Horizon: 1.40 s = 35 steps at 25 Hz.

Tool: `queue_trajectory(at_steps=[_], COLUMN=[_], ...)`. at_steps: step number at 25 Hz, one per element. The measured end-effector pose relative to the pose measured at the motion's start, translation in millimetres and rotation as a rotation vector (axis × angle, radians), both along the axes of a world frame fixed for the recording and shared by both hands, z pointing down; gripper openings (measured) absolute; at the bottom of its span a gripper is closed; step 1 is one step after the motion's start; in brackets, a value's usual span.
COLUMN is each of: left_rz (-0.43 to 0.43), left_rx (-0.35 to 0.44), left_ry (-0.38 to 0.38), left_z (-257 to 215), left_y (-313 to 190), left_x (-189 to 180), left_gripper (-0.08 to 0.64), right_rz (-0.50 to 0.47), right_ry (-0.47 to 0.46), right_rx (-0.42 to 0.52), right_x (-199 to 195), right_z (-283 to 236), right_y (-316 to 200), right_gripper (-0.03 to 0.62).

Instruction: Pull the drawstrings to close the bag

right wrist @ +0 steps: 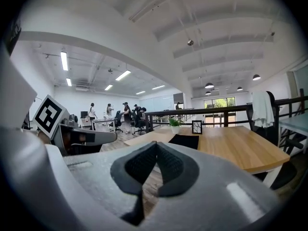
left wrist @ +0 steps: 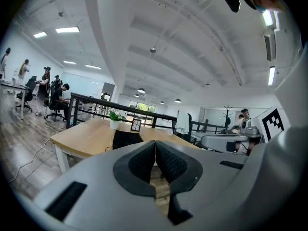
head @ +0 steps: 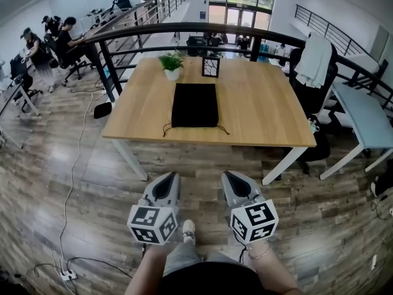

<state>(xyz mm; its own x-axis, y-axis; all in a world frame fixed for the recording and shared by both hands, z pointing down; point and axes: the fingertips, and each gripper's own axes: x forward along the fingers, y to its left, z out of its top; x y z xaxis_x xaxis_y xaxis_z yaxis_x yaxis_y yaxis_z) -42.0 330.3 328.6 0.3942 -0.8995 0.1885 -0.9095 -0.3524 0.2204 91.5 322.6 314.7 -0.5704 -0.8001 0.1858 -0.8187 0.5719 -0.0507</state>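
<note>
Bag [left wrist: 126, 138] sits half hidden behind the closed left claw [left wrist: 155, 143].

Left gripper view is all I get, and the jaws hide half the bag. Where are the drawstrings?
Observer: In the head view the black bag lies flat on the table. The left drawstring trails off its near left corner and the right drawstring off its near right corner.
Operator: State of the other gripper?
Observer: The right gripper is shut, with nothing between its jaws.
Operator: Are we at the table?
Observer: No. The left gripper and the right one are both over the floor, short of the table's near edge.
</note>
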Motion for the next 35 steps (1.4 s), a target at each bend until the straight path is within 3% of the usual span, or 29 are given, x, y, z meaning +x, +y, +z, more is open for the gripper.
queue_trajectory(at_steps=[10,18,35], left_rz=[0.081,0.101,0.043], left_rx=[-0.003,-0.049,-0.122], left_ry=[-0.002,0.025,0.023], left_z=[-5,19,51], left_y=[-135,-189,-303], left_x=[-50,-65,-57], left_gripper=[0.014,0.014,0.014], right_rz=[0.137,0.195,0.052], right_ry=[0.006,0.009,0.133], right_rx=[-0.018,-0.034,-0.063], right_x=[-19,-23,-28], right_z=[4,16,51], right_y=[-131,-180,-300], right_gripper=[0.002,0.002,0.002])
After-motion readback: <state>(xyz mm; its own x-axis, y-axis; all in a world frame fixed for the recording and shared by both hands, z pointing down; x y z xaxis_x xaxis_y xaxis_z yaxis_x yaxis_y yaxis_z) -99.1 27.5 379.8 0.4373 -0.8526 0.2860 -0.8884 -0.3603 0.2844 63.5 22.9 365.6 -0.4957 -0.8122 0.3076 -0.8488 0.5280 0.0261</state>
